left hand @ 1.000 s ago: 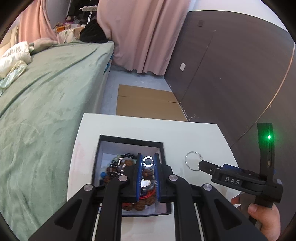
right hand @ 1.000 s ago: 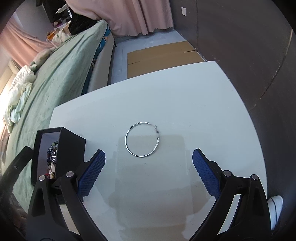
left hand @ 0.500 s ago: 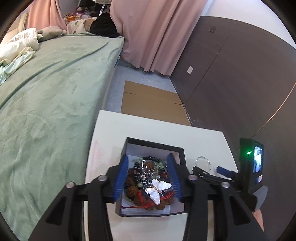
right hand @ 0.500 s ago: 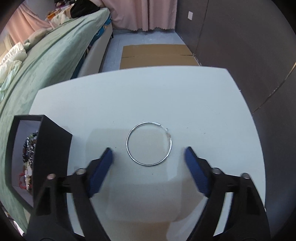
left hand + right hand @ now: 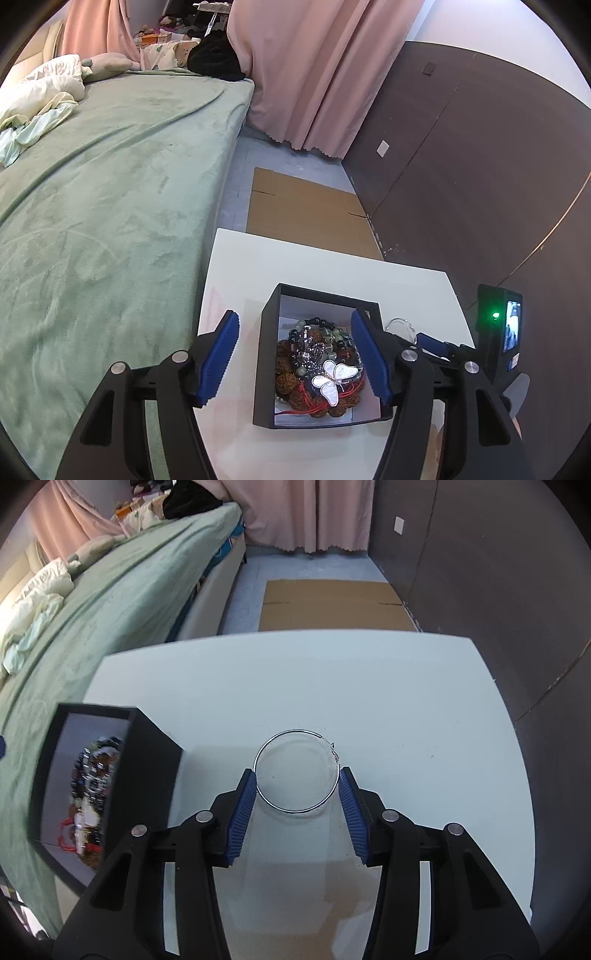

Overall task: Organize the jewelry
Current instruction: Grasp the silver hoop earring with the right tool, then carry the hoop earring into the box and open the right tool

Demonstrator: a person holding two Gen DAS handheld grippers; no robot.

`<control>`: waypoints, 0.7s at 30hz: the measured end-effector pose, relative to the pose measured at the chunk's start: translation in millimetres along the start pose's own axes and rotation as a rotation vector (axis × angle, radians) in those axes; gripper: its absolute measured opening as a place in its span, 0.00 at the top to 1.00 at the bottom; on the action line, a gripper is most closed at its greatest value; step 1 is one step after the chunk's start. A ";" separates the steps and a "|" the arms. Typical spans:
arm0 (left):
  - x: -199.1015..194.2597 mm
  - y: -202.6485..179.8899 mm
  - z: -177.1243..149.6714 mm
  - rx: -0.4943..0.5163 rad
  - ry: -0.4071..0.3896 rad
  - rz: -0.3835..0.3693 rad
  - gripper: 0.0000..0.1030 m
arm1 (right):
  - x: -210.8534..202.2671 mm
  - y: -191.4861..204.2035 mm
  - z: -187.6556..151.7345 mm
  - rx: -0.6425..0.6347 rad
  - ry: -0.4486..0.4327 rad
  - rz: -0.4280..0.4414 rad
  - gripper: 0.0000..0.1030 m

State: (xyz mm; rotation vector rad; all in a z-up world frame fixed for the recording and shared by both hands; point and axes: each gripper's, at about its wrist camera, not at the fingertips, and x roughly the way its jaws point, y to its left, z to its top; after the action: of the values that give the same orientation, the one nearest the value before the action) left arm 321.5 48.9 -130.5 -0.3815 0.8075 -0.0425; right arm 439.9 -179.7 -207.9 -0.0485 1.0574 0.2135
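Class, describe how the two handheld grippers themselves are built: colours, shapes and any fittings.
Both the left gripper and the right gripper have matte black angular linkage arms with round silver pivot screws. Their fingers carry ribbed blue pads. The left view shows the right unit's small screen and green light.

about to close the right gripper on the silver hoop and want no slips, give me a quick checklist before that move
1. Hoop lies flat on the white table, apart from the box: ok.
2. Right gripper open, a blue pad on either side of the hoop: ok.
3. Pads touching the wire: cannot tell; they look very close.
4. Hoop clasp at its upper right, near the right pad, may catch: cannot tell.
5. Black box open, its space partly taken by beads and the butterfly piece: ok.
6. Left gripper open, straddling the box and not blocking its top: ok.
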 end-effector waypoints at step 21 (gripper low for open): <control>-4.2 29.5 10.7 -0.075 -0.014 0.053 0.08 | -71.6 40.1 6.7 -0.005 -0.223 0.294 0.54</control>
State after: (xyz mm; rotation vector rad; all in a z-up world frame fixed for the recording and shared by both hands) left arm 323.1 80.6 -131.1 -0.4303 0.8067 0.0397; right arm 403.9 -150.3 -139.8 0.1254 0.8380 0.4770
